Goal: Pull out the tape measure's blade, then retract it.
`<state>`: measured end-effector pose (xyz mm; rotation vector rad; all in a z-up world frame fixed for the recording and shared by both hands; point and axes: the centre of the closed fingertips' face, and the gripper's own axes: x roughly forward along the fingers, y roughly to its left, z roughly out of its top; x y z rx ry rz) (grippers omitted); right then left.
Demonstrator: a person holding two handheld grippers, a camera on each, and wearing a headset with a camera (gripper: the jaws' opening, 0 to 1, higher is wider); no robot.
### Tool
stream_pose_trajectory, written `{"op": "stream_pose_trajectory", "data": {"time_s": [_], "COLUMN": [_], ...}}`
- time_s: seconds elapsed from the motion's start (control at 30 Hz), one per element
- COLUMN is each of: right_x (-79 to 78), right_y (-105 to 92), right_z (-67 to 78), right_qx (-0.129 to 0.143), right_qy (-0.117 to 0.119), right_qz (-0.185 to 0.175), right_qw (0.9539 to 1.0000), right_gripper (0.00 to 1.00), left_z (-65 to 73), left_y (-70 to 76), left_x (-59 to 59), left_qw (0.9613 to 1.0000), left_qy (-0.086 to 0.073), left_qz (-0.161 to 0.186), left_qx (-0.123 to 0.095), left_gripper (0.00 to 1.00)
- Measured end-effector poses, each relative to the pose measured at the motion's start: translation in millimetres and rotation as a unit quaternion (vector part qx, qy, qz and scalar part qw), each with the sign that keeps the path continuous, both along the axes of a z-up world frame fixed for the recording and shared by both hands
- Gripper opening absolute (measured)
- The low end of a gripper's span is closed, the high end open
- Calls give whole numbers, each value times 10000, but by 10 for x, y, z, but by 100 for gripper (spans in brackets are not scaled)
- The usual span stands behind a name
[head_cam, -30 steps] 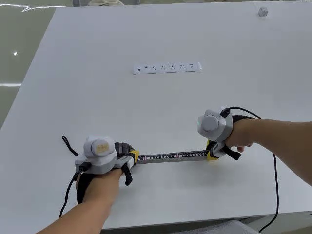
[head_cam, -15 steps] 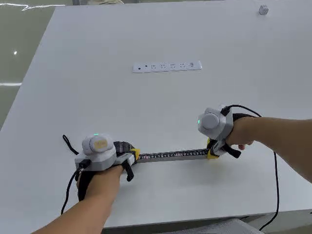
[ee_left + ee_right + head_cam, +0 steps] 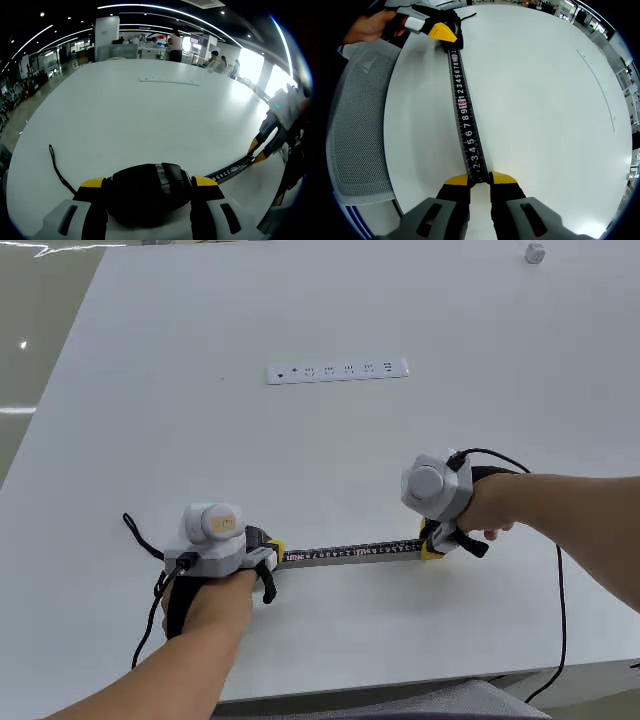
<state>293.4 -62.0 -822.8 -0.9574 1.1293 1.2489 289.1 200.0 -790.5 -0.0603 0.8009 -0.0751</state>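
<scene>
1. Our left tool (image 3: 265, 558) is clenched on the black case of the tape measure (image 3: 150, 192), with one yellow-tipped jaw at each side of it. The case rests on the white tabletop (image 3: 420, 320).
2. Our right tool (image 3: 480, 179) pinches the free end of the blade (image 3: 462, 105) between its yellow tips, well apart from the left tool.
3. The blade runs straight from one tool to the other, low along the tabletop and about parallel to its near edge. We cannot tell if it touches the surface.
4. The near edge passes just behind both tools, on the person's side. Beyond it, beside the right tool, we see a grey mesh surface (image 3: 357, 125).
5. Ahead of both tools, bare tabletop stretches as far as a white power strip (image 3: 337, 370).
6. A thin black strap (image 3: 56, 167) lies on the tabletop to the left of the left tool.
</scene>
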Motion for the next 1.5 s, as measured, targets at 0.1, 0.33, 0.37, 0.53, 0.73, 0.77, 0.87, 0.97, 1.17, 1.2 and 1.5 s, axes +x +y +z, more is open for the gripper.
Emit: {"op": "stream_pose_trajectory", "data": {"time_s": [0.1,0.33,0.37,0.53,0.73,0.77,0.87,0.97,1.17,1.2,1.5], "right_x": [2,7,4,-3,-9,-10,-12,-17,-13,-13,-26], "right_y": [1,12,12,16,22,22,27,31,38,41,56], "right_z": [1,1,1,7,8,9,9,12,10,10,8], "right_qx": [3,59,53,43,70,75,83,83,45,42,54], "right_qy": [1,-34,-44,-71,-92,-92,-93,-81,-57,-55,-66], "right_qz": [21,76,91,112,80,75,66,54,58,60,54], "right_qw": [10000,9999,9999,9999,9999,9999,9999,9999,10000,10000,9999], "right_gripper": [14,14,14,14,14,14,14,14,14,14,14], "left_z": [-1,-2,-4,-2,2,3,5,6,-1,0,-1], "left_y": [5,8,10,12,9,9,5,2,-1,-1,4], "left_x": [2,0,0,-3,-13,-14,-9,-10,-13,-14,-15], "left_qw": [10000,9999,9999,9999,9998,9998,9997,9997,9997,9997,9996], "left_qy": [-19,6,7,-2,-93,-117,-136,-123,-41,-41,-72], "left_qz": [-26,-109,-115,-137,-184,-185,-208,-218,-238,-243,-249], "left_qx": [23,45,50,53,28,15,11,16,50,55,65], "left_gripper": [63,62,62,62,62,62,62,62,62,62,62]}}
